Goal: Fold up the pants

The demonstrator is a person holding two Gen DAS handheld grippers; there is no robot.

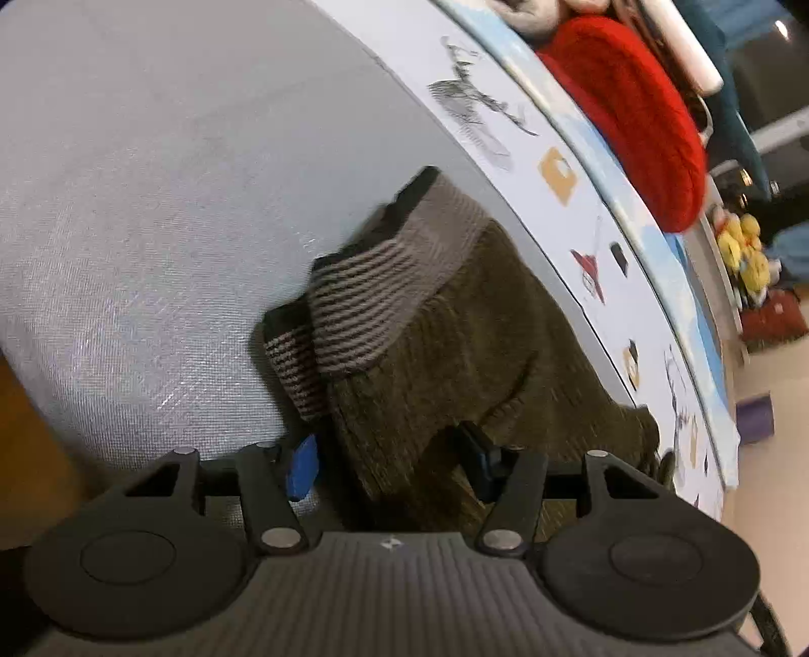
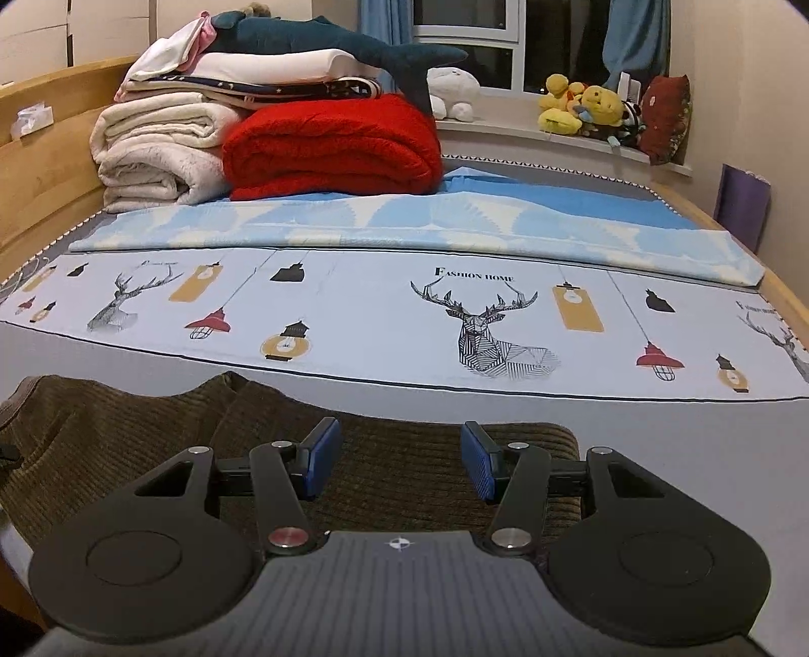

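Olive-brown corduroy pants [image 1: 455,343] with a striped grey-brown waistband [image 1: 374,288] lie on the grey bed sheet [image 1: 151,202]. In the left wrist view my left gripper [image 1: 389,465] stands open, its blue pads either side of a fold of the pants near the waistband; the cloth fills the gap and covers most of the right pad. In the right wrist view my right gripper [image 2: 399,465] is open just above the flat pants [image 2: 151,444], near their right end, holding nothing.
A printed deer-pattern sheet [image 2: 480,323] and a blue blanket [image 2: 404,222] lie beyond the pants. A red blanket [image 2: 333,146], a stack of white blankets [image 2: 151,146] and a shark plush [image 2: 328,40] sit at the bed's head. Wooden bed frame [image 2: 45,167] runs along the left.
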